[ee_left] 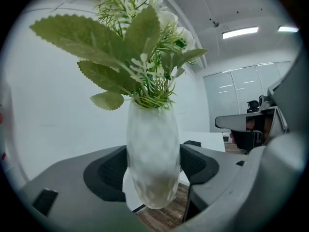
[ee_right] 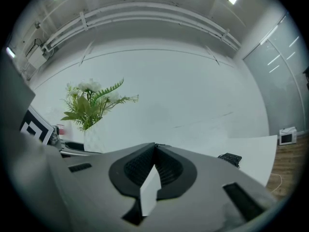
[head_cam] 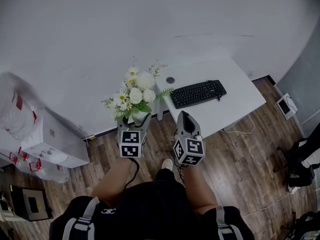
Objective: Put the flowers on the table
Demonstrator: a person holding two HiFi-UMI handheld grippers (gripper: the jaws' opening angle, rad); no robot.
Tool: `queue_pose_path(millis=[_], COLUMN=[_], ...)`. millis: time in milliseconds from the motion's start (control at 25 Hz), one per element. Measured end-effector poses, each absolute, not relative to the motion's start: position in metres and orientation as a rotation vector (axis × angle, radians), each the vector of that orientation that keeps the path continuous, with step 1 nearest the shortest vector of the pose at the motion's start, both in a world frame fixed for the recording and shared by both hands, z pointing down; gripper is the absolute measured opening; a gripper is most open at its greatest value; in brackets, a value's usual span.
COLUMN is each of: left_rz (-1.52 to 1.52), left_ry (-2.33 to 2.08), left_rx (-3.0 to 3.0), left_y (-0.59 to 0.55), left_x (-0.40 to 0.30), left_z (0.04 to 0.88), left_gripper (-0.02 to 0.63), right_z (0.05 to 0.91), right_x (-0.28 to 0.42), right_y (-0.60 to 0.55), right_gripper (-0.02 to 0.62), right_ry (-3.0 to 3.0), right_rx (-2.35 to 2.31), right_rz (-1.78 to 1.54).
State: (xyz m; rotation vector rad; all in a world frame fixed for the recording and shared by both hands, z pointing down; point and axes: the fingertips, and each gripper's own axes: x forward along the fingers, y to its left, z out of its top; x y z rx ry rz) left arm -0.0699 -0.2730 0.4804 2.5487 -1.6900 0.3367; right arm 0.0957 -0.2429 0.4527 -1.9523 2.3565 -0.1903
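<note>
My left gripper (head_cam: 137,120) is shut on a frosted white vase (head_cam: 140,117) that holds white flowers (head_cam: 135,91) with green leaves. It hangs in the air over the wood floor, left of the white table (head_cam: 242,101). In the left gripper view both dark pads (ee_left: 108,173) press on the sides of the vase (ee_left: 153,163), and the flowers (ee_left: 140,47) stand upright above it. My right gripper (head_cam: 183,115) is beside it, near the table's front edge. Its jaws (ee_right: 154,164) are shut with nothing between them. The right gripper view shows the flowers (ee_right: 91,103) to its left.
A black keyboard (head_cam: 198,93) lies on the table near a small round port (head_cam: 170,80). White boxes (head_cam: 50,139) stand at the left by the wall. A small white device (head_cam: 285,105) and a cable (head_cam: 240,130) lie on the floor right of the table.
</note>
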Motion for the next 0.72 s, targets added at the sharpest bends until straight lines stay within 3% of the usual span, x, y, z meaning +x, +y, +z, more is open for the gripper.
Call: queue_pose_path(millis=[720], left_rz=[0.343], left_ry=[-1.745], left_rx=[2.482], left_y=[-0.272], left_x=[-0.078], left_z=[0.487], left_gripper=[0.350], right_z=[0.463], right_x=[0.082], right_y=[-0.235], right_gripper=[0.005], right_ry=[2.454], right_rx=[-1.861], right_rz=[-0.260])
